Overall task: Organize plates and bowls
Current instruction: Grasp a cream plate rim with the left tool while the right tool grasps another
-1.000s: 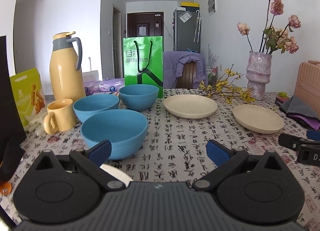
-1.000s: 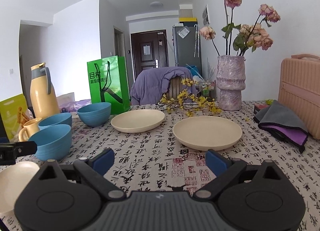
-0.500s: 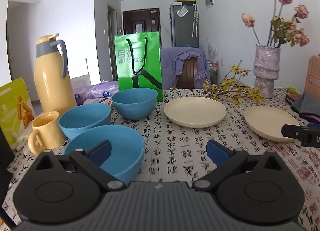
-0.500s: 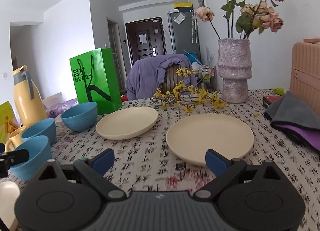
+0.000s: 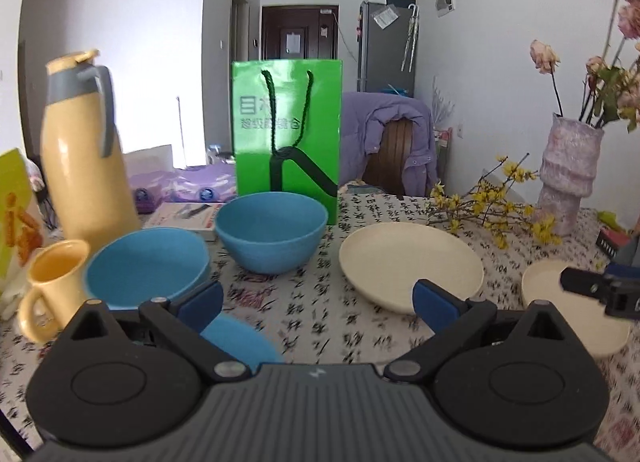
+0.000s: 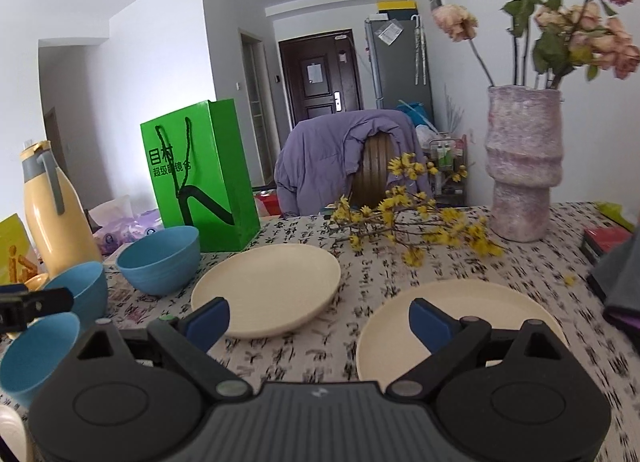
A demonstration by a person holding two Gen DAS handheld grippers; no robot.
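Three blue bowls stand at the left of the table: a far bowl (image 5: 271, 236), a middle bowl (image 5: 146, 268) and a near bowl (image 5: 240, 342) partly hidden under my left gripper (image 5: 318, 300), which is open and empty above it. Two cream plates lie to the right: a middle plate (image 5: 410, 264) and a right plate (image 5: 568, 312). In the right wrist view my right gripper (image 6: 318, 320) is open and empty, hovering between the middle plate (image 6: 268, 288) and the right plate (image 6: 460, 326). The three bowls show there at left (image 6: 160, 260).
A yellow mug (image 5: 50, 288) and a tall yellow thermos (image 5: 82, 158) stand at the far left. A green paper bag (image 5: 288, 132) is behind the bowls. A pink vase (image 6: 522, 166) with flowers and yellow blossom twigs (image 6: 404, 218) sit at the back right. A grey cloth (image 6: 620, 282) lies at the right edge.
Both grippers have moved forward over the table. The near bowl has slid under my left gripper, and the right plate has come up to my right gripper's fingers. Both stay open.
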